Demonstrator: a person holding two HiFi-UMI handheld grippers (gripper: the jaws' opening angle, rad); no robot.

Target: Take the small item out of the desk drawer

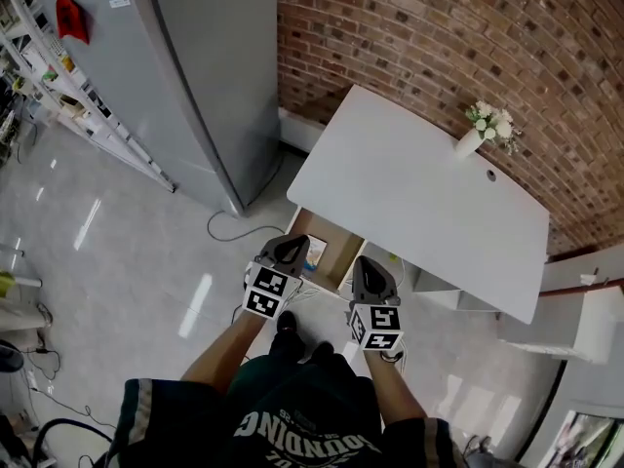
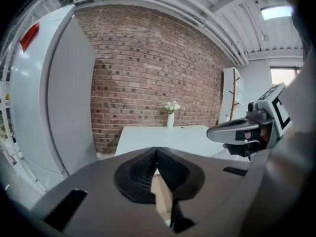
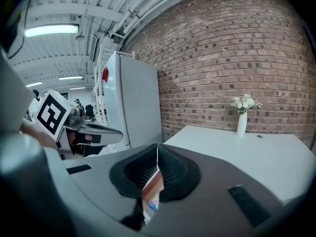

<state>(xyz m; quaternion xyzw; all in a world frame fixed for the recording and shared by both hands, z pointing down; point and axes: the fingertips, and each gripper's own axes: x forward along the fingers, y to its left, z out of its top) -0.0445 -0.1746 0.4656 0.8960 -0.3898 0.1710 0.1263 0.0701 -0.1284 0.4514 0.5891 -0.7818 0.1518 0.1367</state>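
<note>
A white desk stands against the brick wall, and its drawer is pulled out at the near left, showing a wooden inside. A small white and blue item lies at the drawer's left end. My left gripper hovers over that end, shut and holding nothing. My right gripper hangs just right of the drawer, also shut and holding nothing. In the left gripper view the jaws meet, with the drawer's wood showing below them. In the right gripper view the jaws also meet, and the item shows below them.
A white vase of flowers stands at the desk's far edge. A tall grey fridge is left of the desk, with a metal rack beyond it. A cable lies on the floor. A white cabinet stands at the right.
</note>
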